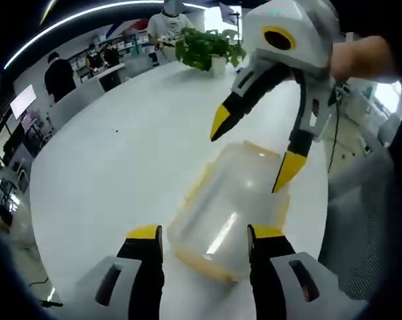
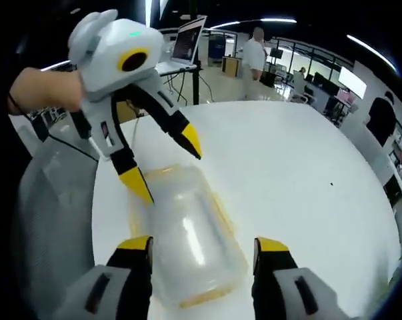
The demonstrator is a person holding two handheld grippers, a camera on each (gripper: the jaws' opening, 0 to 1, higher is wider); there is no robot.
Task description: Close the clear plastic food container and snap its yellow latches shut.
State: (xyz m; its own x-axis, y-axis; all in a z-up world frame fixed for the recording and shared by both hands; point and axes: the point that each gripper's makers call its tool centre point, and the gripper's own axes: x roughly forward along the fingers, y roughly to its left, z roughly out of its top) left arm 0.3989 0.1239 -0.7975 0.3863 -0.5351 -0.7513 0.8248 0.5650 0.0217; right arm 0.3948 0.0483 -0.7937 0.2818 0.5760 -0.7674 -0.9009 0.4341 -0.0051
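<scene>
A clear plastic food container [image 1: 231,200] with yellow latches lies on the white table [image 1: 121,153], lid side up. My left gripper [image 1: 206,235] is open, its jaws straddling the container's near end. My right gripper [image 1: 251,153] comes in from above, open, one jaw tip resting on the container's far right edge. In the right gripper view the container [image 2: 187,237] lies lengthwise between the open jaws of my right gripper [image 2: 204,247]. The left gripper [image 2: 164,167] hangs open over the container's far end, its lower tip touching the rim.
A potted green plant [image 1: 204,48] stands at the table's far side. The table edge runs along the right, with a grey chair [image 1: 364,220] beyond it. People stand in the background among desks, and a laptop [image 2: 189,39] sits behind the table.
</scene>
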